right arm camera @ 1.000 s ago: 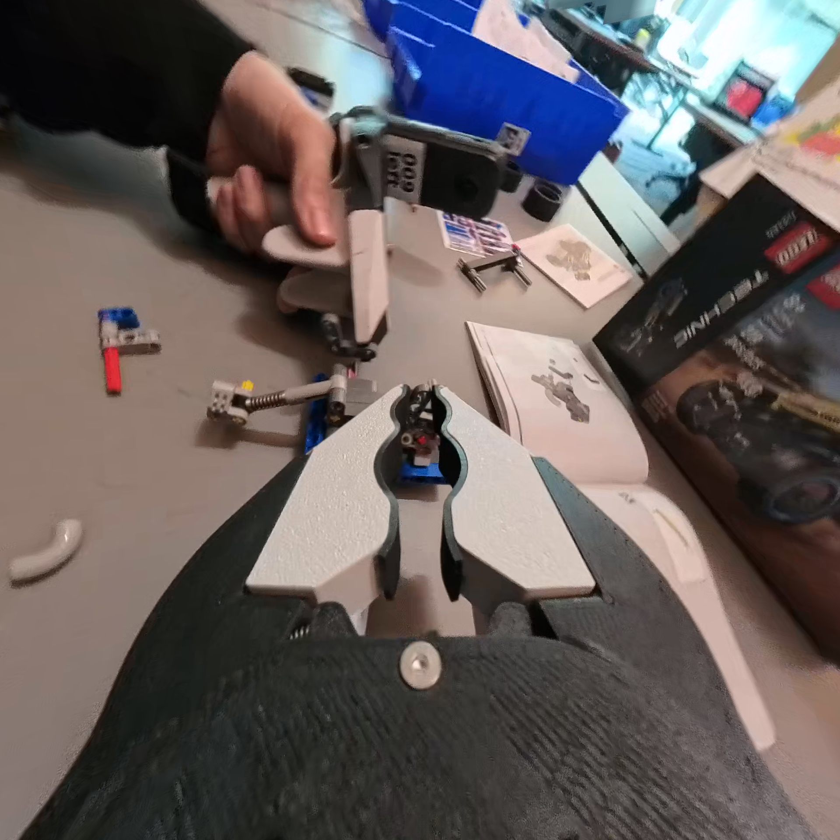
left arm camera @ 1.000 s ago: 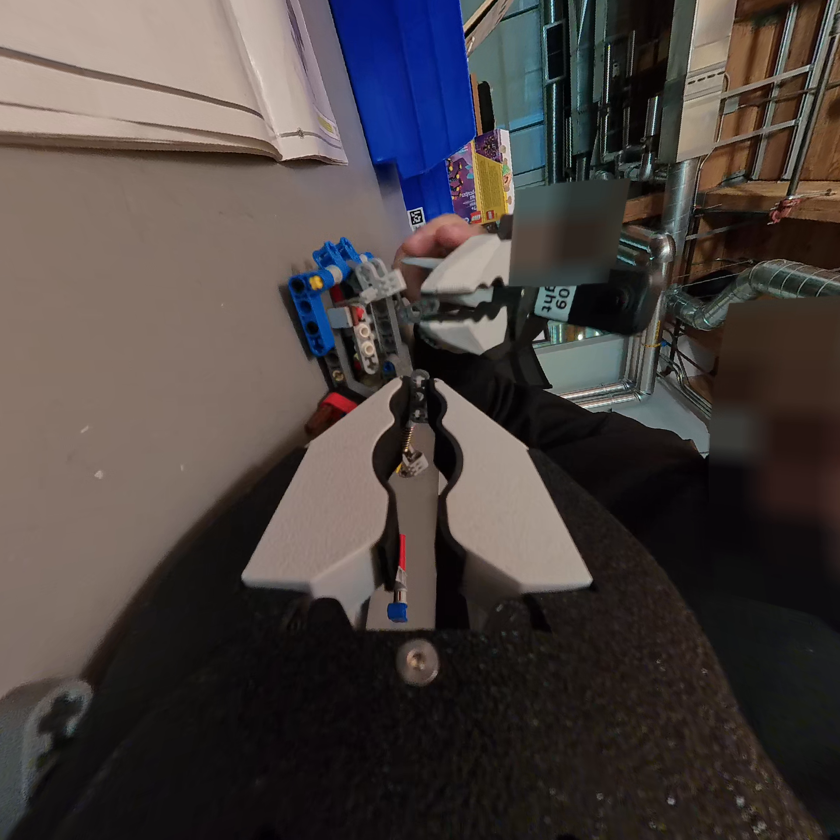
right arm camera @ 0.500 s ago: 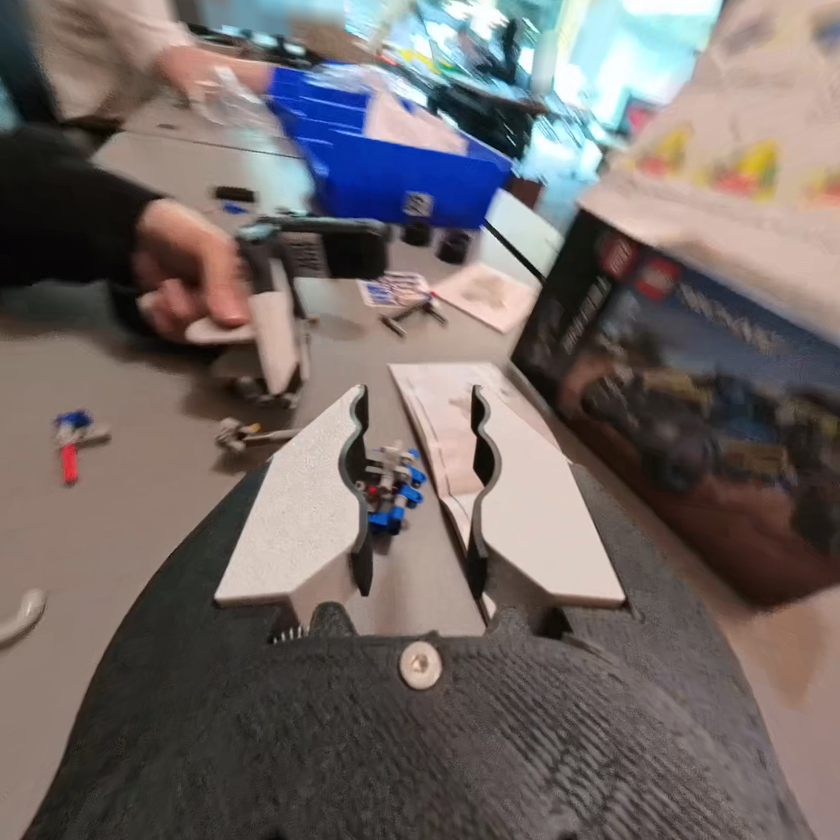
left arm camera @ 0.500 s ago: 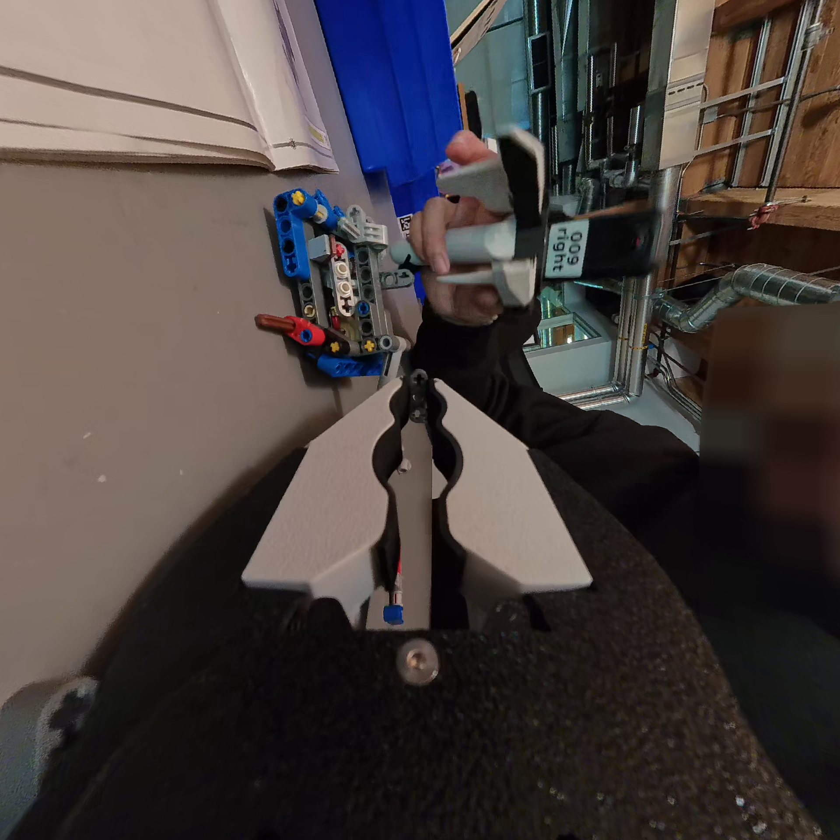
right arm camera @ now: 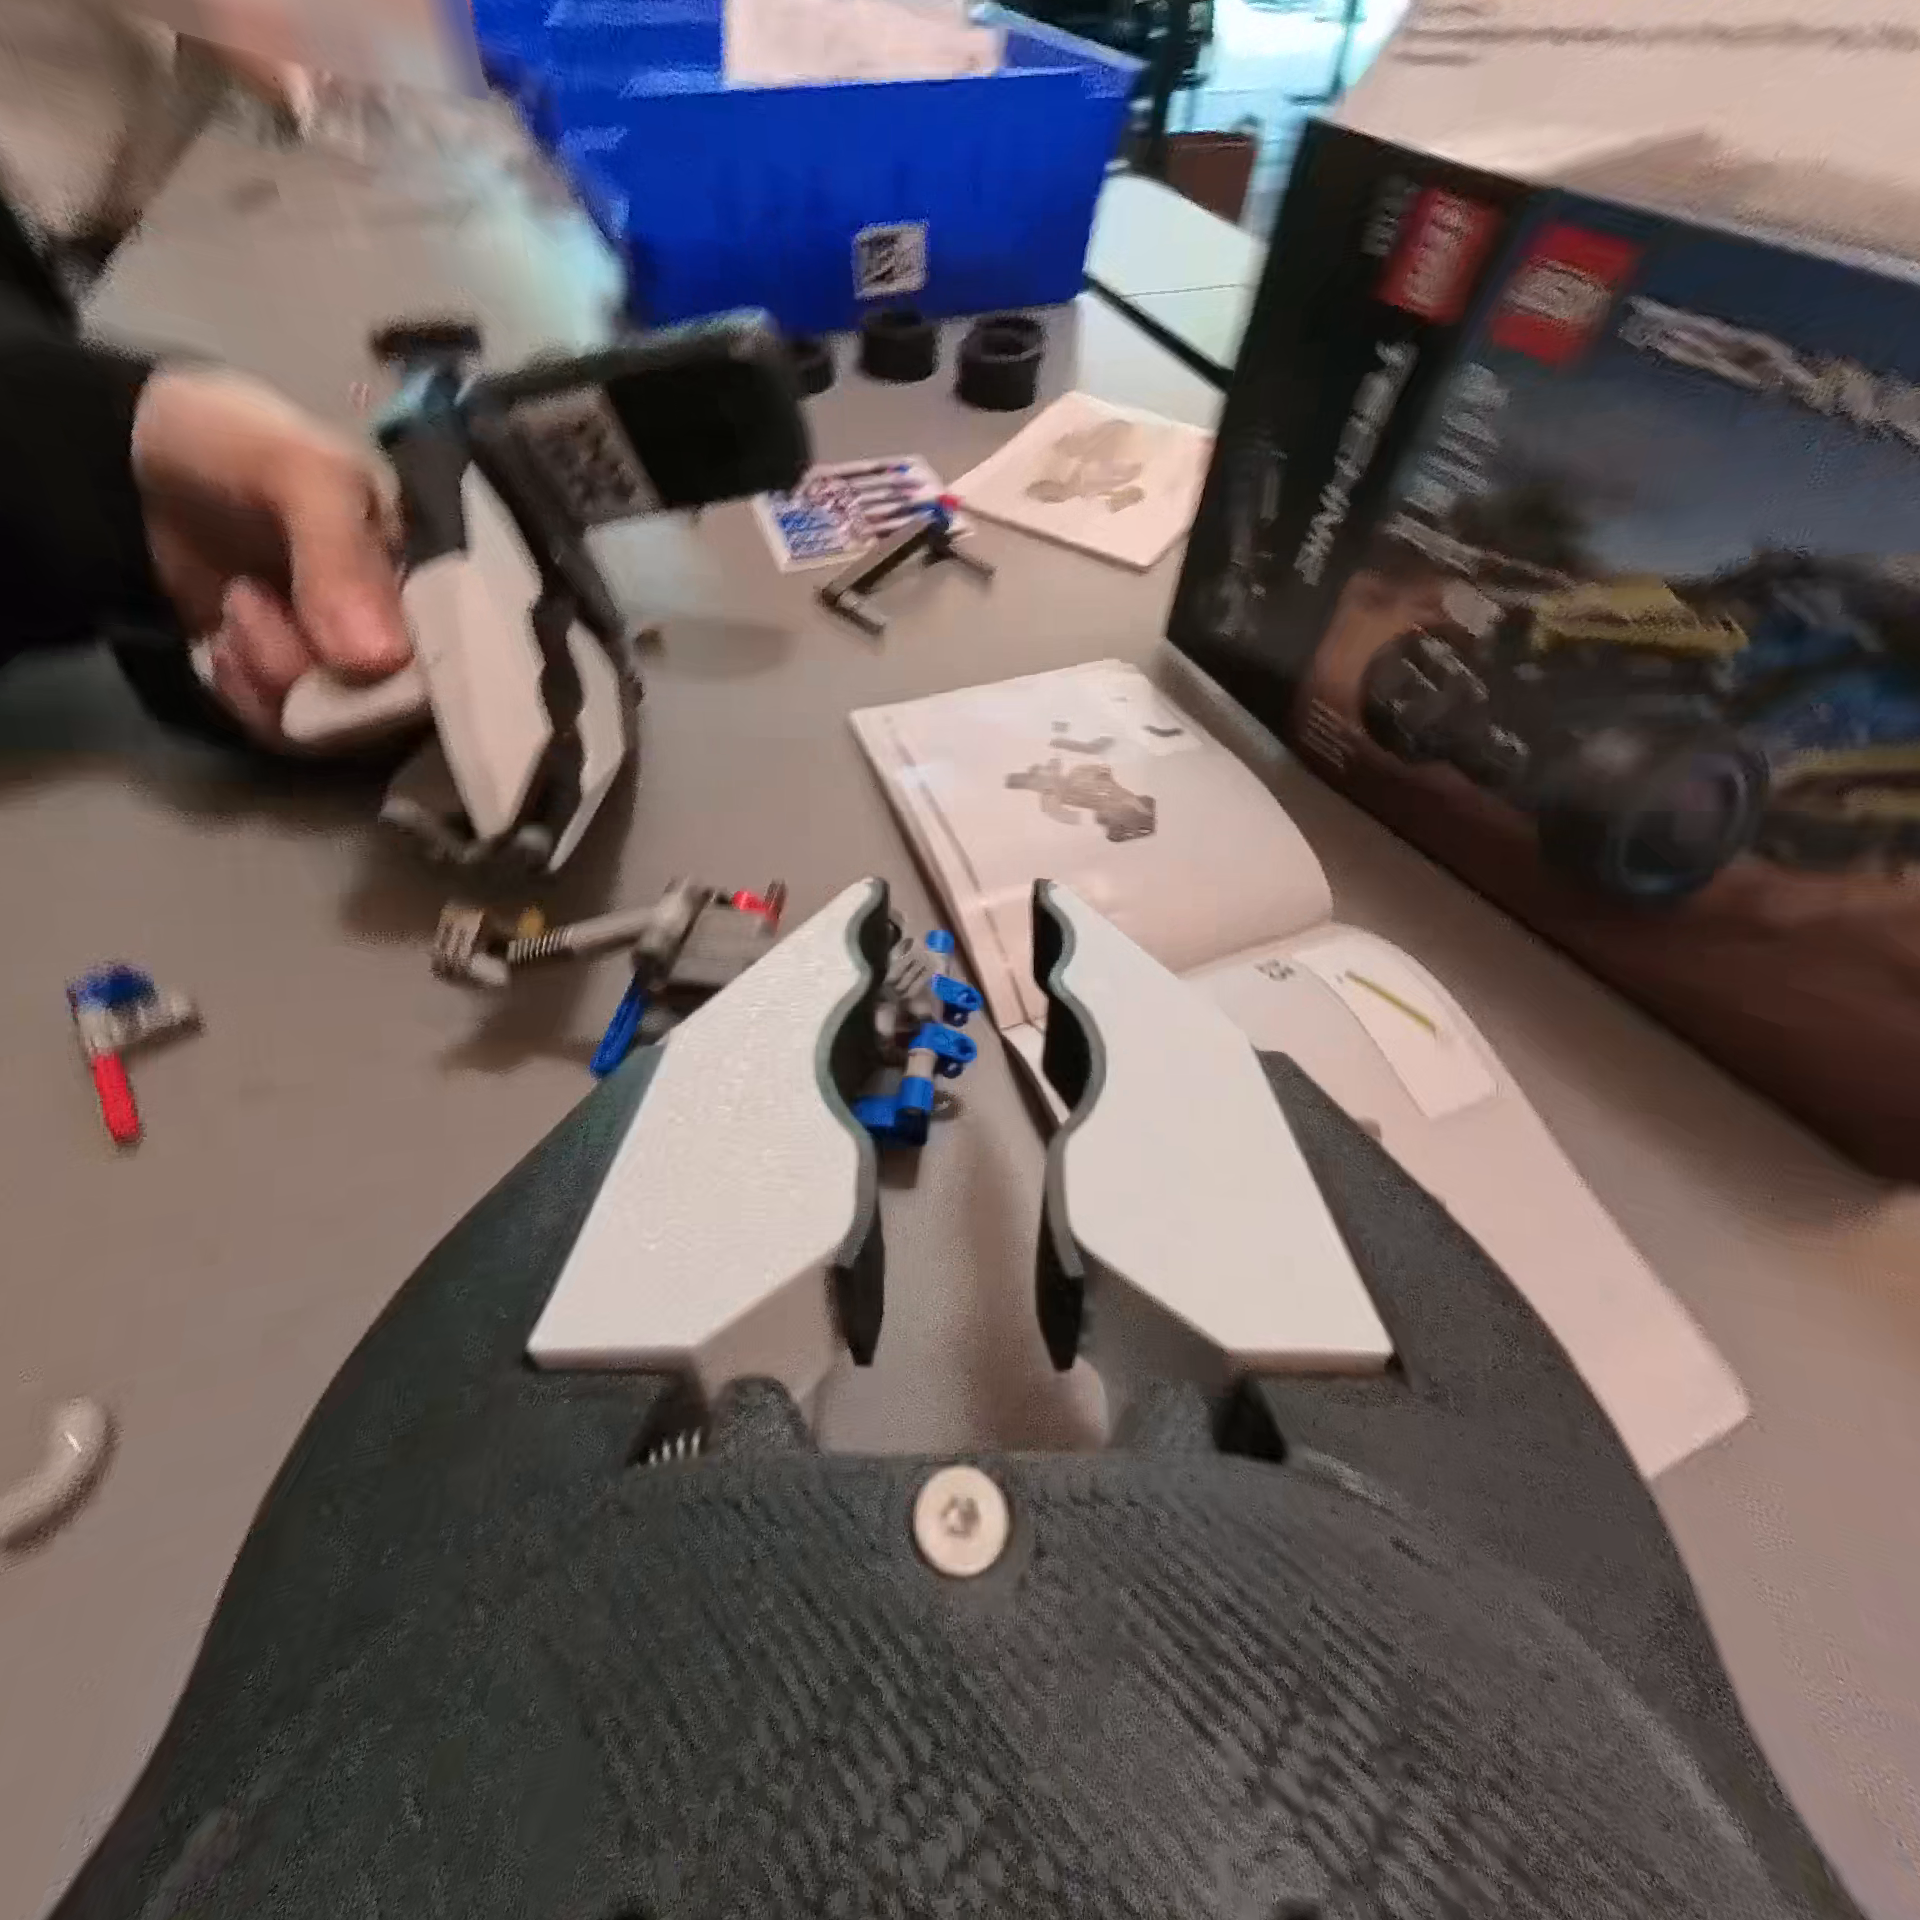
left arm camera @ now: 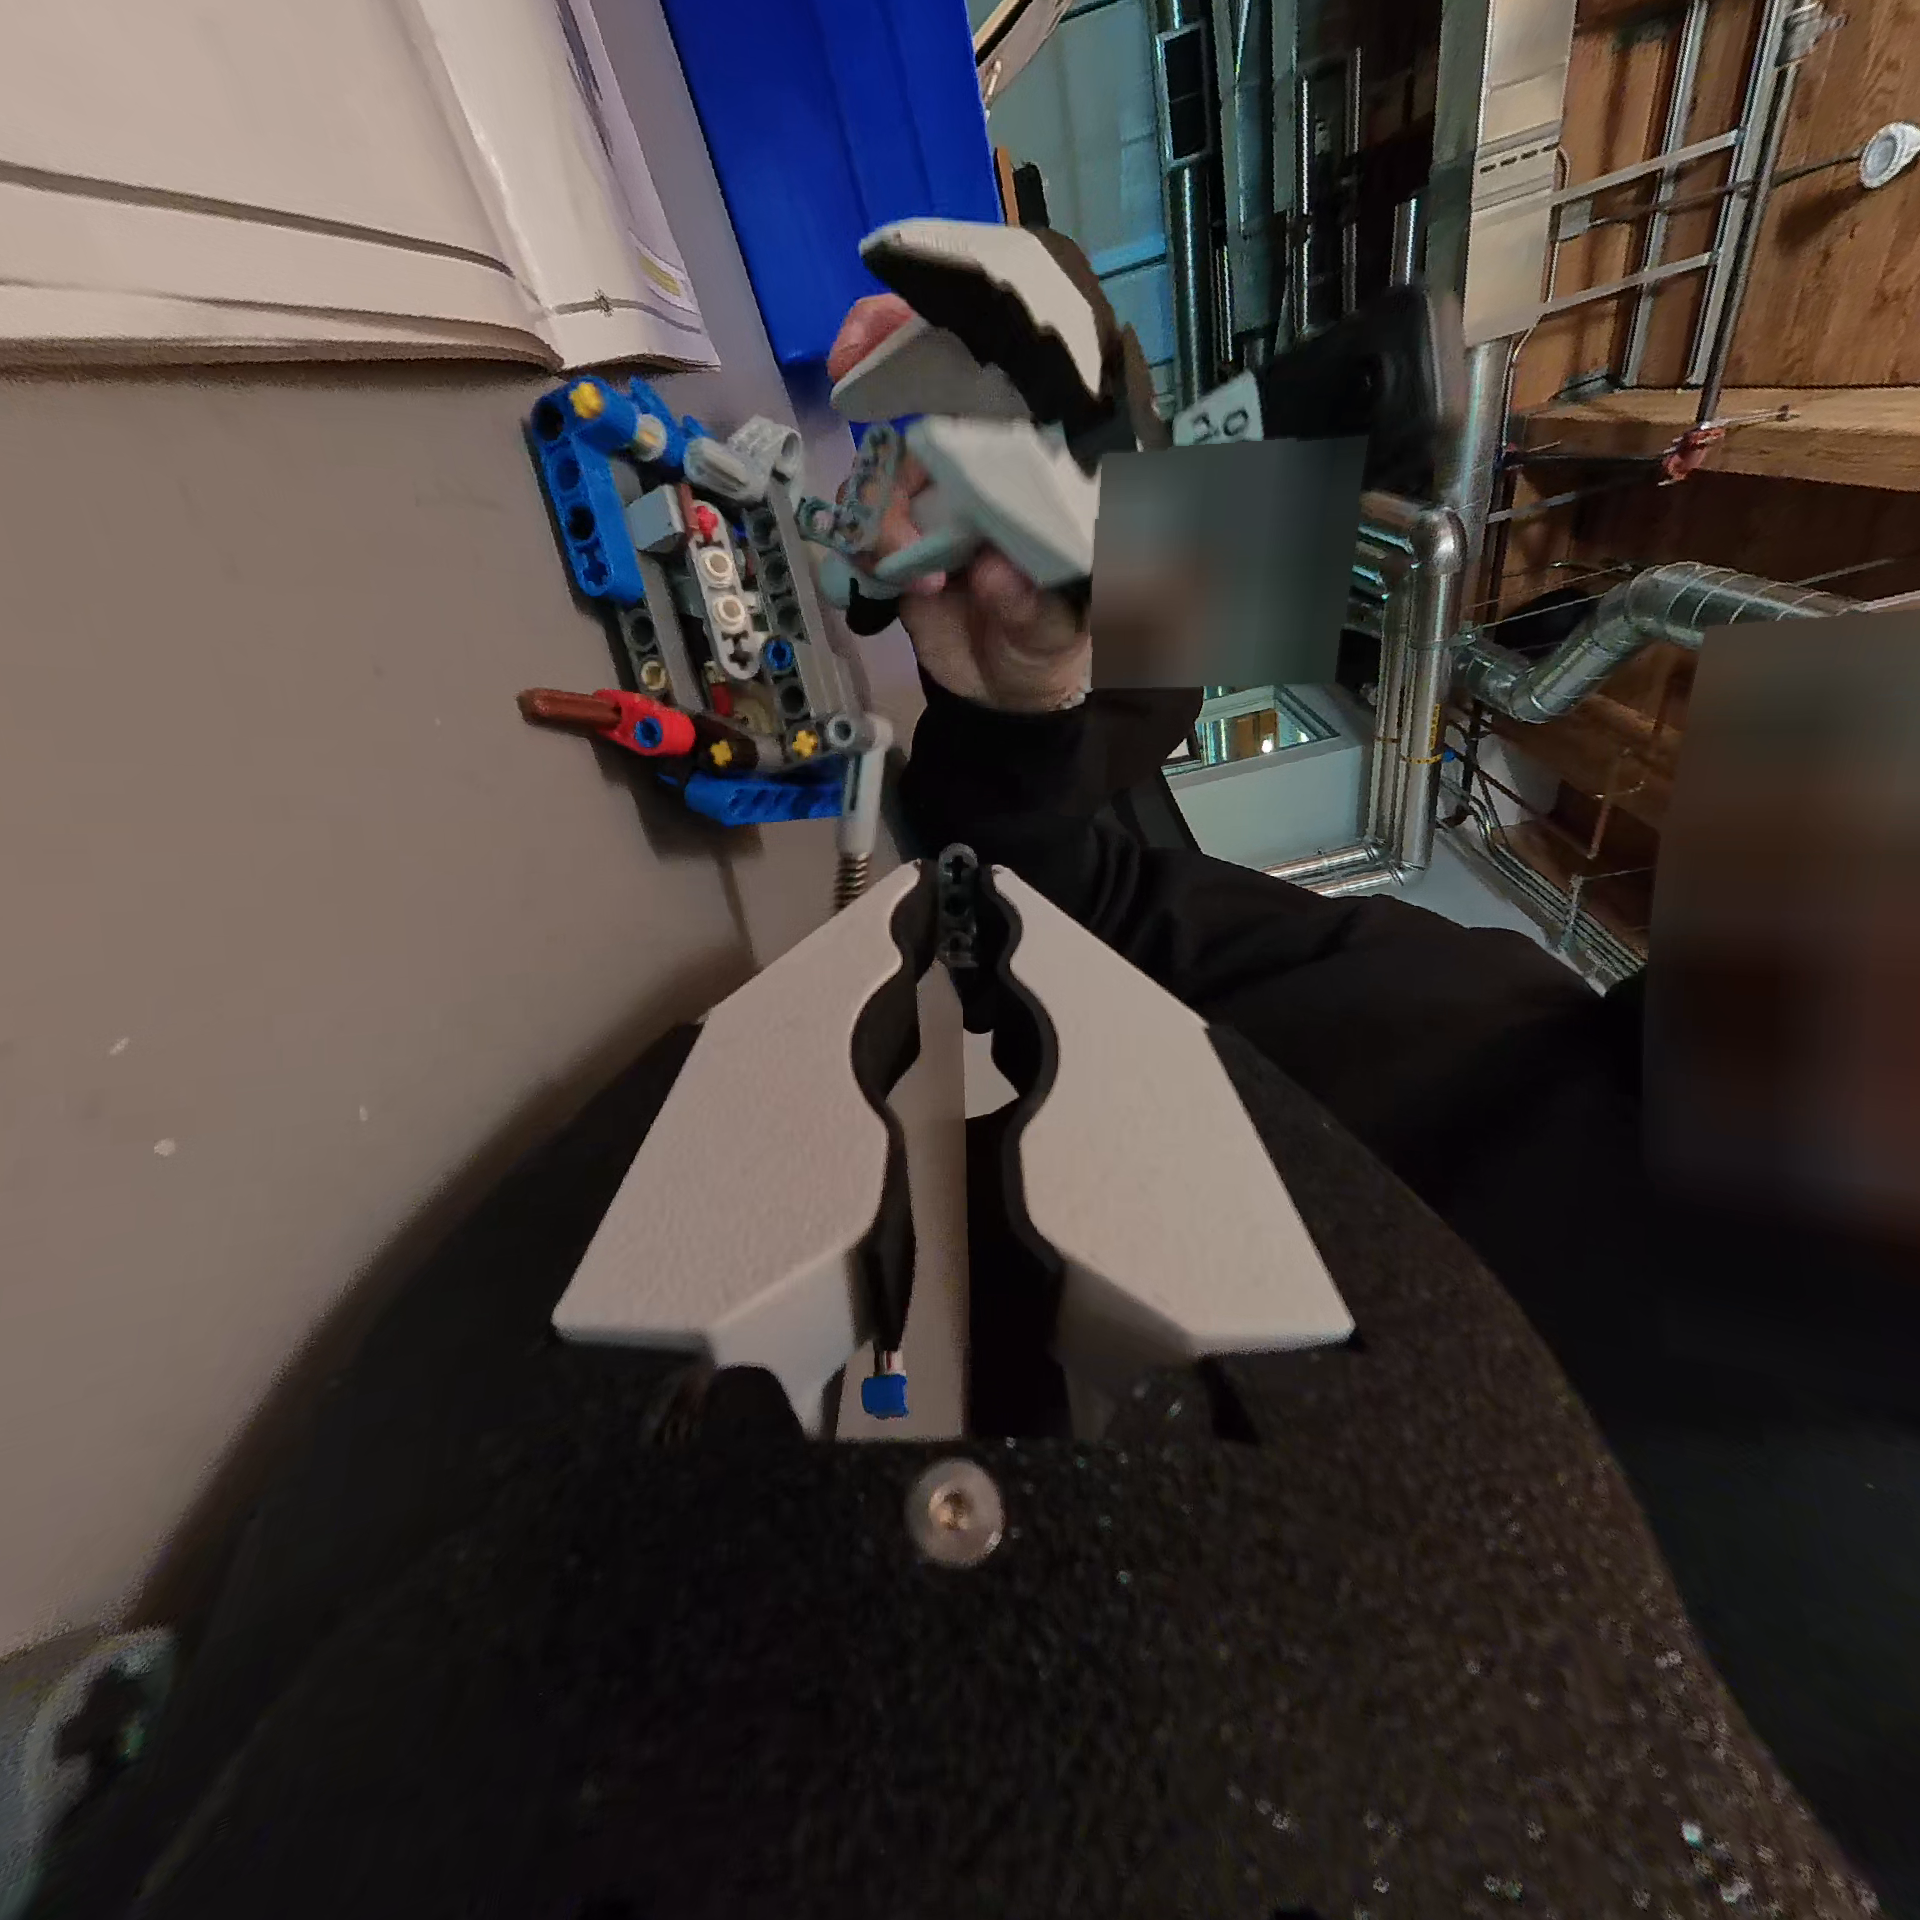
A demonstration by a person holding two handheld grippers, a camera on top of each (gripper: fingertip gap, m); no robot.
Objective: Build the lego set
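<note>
Left wrist view: my left gripper (left arm camera: 957,914) is clenched on a thin dark pin-hole beam (left arm camera: 956,902), near the brick assembly (left arm camera: 698,597) on the bench.

Right wrist view: my right gripper (right arm camera: 961,902) is released, hovering over that assembly (right arm camera: 914,1029) beside the booklet (right arm camera: 1122,831).

A blue bin (right arm camera: 831,197) is sitting at the far side of the grey table (right arm camera: 260,1195), with black tyres (right arm camera: 997,358) just before it. A boxed toy set (right arm camera: 1579,582) is standing on the right, an open booklet (right arm camera: 1122,831) lying beside it. A sticker sheet (right arm camera: 842,509) and what may be a leaflet (right arm camera: 1091,478) are resting beyond.
</note>
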